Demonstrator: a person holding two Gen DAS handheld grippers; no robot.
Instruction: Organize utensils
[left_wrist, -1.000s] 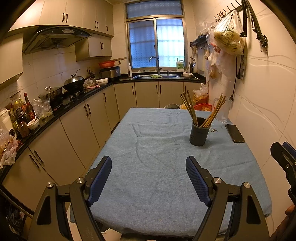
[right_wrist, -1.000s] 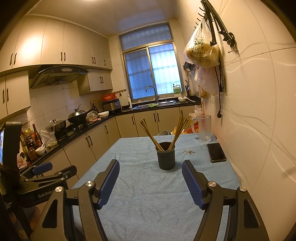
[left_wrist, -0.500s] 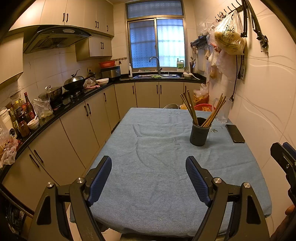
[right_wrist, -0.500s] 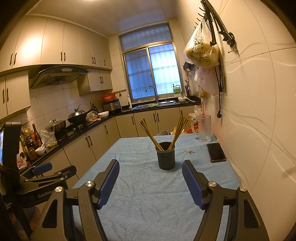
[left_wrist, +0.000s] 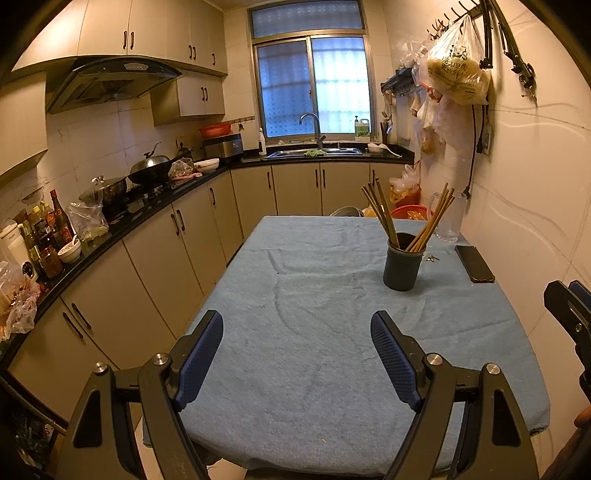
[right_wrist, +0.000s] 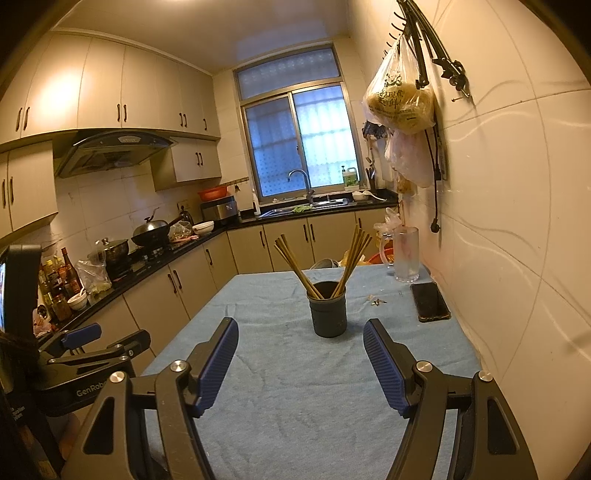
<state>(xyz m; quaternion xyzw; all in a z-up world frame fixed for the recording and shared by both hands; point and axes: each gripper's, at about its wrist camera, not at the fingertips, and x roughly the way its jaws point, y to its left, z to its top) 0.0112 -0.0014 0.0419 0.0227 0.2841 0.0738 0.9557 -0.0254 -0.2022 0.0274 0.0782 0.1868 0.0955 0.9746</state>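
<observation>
The left gripper (left_wrist: 297, 356), a black two-finger tool with blue ribbed pads, hangs over the near end of the table with its jaws wide apart and nothing between them. The right gripper (right_wrist: 301, 363), of the same build, sits beside it with its jaws equally spread and empty, pointing at the middle of the table. In the right wrist view the left gripper's black body shows at the left edge, and in the left wrist view a corner of the right one shows at the right edge.

Beneath both lies a light blue towel-like cloth (left_wrist: 325, 332) covering the whole rectangular table. On it, toward the far right and well apart from both grippers, stands a dark round plastic utensil cup (right_wrist: 328, 310), upright. Brown wooden chopsticks (right_wrist: 321, 264) stand inside it, fanned in two bunches, one leaning left and one leaning right.

Just right of the cup lie a few small metal bits (right_wrist: 376, 301), too small to identify. Beyond them a black smartphone (right_wrist: 429, 301) lies flat near the tiled wall. Behind the phone stands a clear glass mug (right_wrist: 405, 254) at the table's far right corner.
</observation>
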